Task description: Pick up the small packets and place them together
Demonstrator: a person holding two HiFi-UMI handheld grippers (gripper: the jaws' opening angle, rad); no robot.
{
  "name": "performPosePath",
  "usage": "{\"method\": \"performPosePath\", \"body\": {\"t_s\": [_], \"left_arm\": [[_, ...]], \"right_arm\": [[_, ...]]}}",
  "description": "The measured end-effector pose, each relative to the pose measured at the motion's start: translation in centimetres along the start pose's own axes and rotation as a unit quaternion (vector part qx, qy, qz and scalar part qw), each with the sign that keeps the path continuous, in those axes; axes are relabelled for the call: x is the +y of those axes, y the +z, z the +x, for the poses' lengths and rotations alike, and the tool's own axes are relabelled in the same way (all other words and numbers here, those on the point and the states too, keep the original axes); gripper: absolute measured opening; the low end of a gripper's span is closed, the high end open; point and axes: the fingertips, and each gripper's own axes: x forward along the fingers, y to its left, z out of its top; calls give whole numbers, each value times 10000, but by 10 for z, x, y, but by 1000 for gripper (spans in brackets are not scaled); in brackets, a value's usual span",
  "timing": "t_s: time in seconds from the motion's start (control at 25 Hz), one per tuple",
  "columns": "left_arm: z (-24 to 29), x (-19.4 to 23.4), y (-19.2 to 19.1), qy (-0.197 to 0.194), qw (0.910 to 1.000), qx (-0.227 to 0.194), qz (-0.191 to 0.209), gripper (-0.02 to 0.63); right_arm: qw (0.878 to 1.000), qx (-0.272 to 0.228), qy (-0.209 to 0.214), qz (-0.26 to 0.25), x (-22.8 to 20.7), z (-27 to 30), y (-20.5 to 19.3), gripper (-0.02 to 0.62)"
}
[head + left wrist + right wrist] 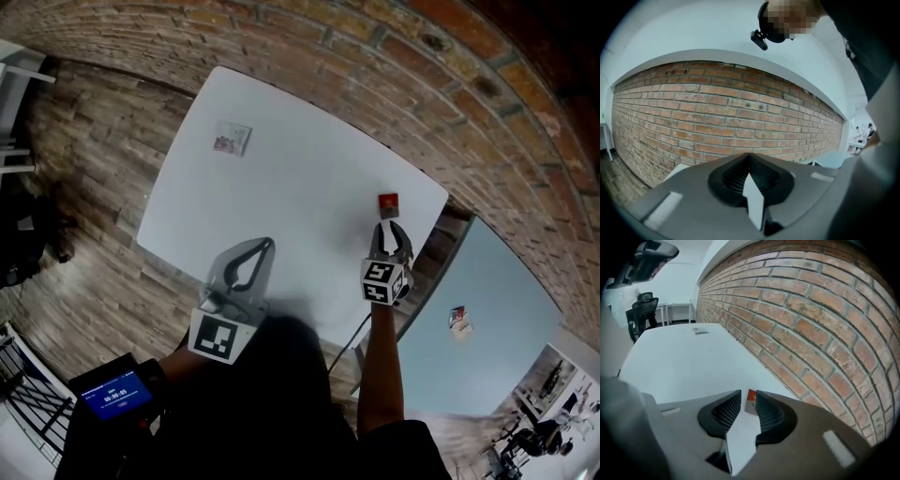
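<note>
Our right hand-held gripper (390, 232) stood released, its jaws apart, with the small red packet (387, 202) lying flat on the white counter (300, 178) just at the tips, framed in the gap between them, near the edge by the brick wall (450, 84). Our left hand-held gripper (266, 244) was clenched on nothing over the counter's near side. A second packet (232, 139) lay well apart, toward the far left corner

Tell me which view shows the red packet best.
The head view: the red packet lies whole on the table, ahead of the right gripper. The right gripper view shows only a sliver between its jaws; the left gripper view, none.
</note>
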Motion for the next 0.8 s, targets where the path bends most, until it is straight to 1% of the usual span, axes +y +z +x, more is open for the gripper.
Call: {"method": "performPosePath", "body": {"t_s": [0.24, 0.32, 0.44, 0.52, 0.64, 0.68, 0.8], "left_arm": [[0, 4, -2, 54, 10000, 58, 13, 0], [-1, 5, -5, 80, 9999, 112, -13, 0], [0, 6, -7, 89, 9998, 158, -26, 0], [-1, 4, -8, 70, 9998, 172, 81, 0], [-4, -4, -10, -99, 9984, 290, 481, 0], [-4, -6, -11, -146, 9981, 311, 521, 0], [-4, -8, -12, -139, 9988, 314, 362, 0]], "right_arm": [[9994, 258, 216, -71, 8, 22, -20, 106], [9988, 361, 333, -28, 11, 31, -27, 118], [9979, 509, 410, 29, 10, 43, -38, 120], [9973, 594, 420, -63, 9, 49, -42, 118], [9958, 739, 412, -338, 7, 56, -46, 102], [9954, 773, 416, -385, 6, 58, -46, 97], [9946, 844, 424, -428, 6, 61, -48, 86]]}}
